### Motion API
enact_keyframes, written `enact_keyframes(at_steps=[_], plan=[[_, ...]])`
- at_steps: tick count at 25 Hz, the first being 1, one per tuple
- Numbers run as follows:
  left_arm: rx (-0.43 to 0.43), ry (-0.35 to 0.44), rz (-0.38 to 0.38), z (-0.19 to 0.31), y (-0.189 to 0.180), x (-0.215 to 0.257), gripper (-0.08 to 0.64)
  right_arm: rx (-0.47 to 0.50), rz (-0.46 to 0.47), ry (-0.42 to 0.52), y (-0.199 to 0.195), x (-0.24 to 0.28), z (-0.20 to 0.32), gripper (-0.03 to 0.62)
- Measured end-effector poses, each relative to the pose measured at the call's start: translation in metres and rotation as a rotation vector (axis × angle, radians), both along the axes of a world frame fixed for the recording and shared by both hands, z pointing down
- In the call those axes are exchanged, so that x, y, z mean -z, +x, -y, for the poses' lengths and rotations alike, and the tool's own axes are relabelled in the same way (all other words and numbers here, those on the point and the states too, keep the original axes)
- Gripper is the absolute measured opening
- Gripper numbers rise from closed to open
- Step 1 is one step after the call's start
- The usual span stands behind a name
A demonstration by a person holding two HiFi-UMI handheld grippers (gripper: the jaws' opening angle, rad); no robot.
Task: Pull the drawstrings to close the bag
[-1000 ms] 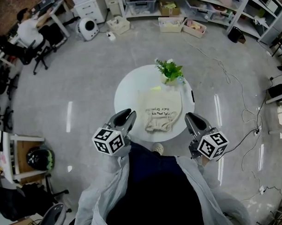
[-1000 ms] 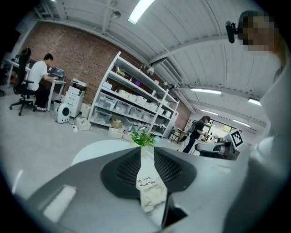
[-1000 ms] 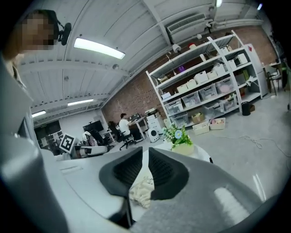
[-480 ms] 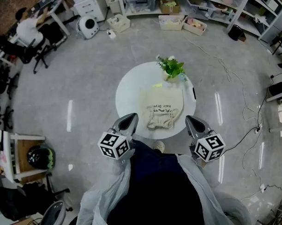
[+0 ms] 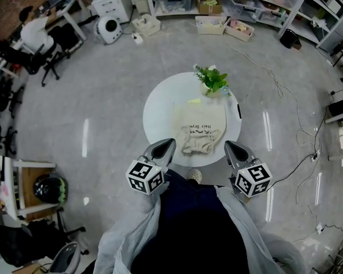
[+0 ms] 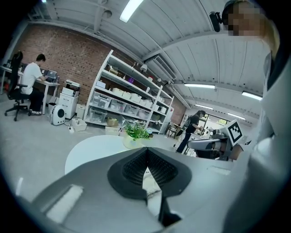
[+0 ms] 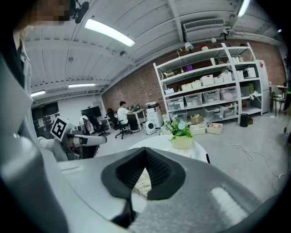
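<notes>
A cream cloth drawstring bag point(image 5: 199, 126) with dark print lies flat on the round white table point(image 5: 159, 109). Its gathered mouth and cords point(image 5: 196, 145) face the near edge. My left gripper point(image 5: 170, 143) hovers at the table's near left edge, shut and empty. Over the near right edge my right gripper point(image 5: 227, 144) is shut too, with nothing in it. Neither touches the bag. In the left gripper view the pads point(image 6: 147, 151) meet, and a strip of bag point(image 6: 150, 181) shows below them. The right gripper view shows the same closed jaws point(image 7: 145, 151) above the bag point(image 7: 141, 181).
A potted green plant point(image 5: 213, 80) stands at the table's far edge, beyond the bag. A small dark object point(image 5: 238, 110) lies at the right rim. Cables point(image 5: 282, 96) run over the floor to the right. Shelves and a seated person point(image 5: 30, 32) are far off.
Both grippers' jaws have gone from slightly apart to shut. The left gripper has drifted right, toward the table's near edge; the right one has barely moved.
</notes>
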State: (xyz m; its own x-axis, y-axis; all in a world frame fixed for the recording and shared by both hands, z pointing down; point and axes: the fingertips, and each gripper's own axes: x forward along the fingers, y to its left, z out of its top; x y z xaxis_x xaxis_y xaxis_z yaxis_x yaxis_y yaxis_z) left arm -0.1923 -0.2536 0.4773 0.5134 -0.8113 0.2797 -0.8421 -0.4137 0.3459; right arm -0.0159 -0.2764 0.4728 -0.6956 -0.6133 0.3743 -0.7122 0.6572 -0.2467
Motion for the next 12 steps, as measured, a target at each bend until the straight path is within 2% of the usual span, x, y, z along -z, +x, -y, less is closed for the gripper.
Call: enact_keyframes(at_steps=[12], plan=[[0.018, -0.007, 0.000, -0.0045, -0.0056, -0.0034, 0.015, 0.015, -0.002, -0.004, -0.0089, -0.0025, -0.0023, 0.002]])
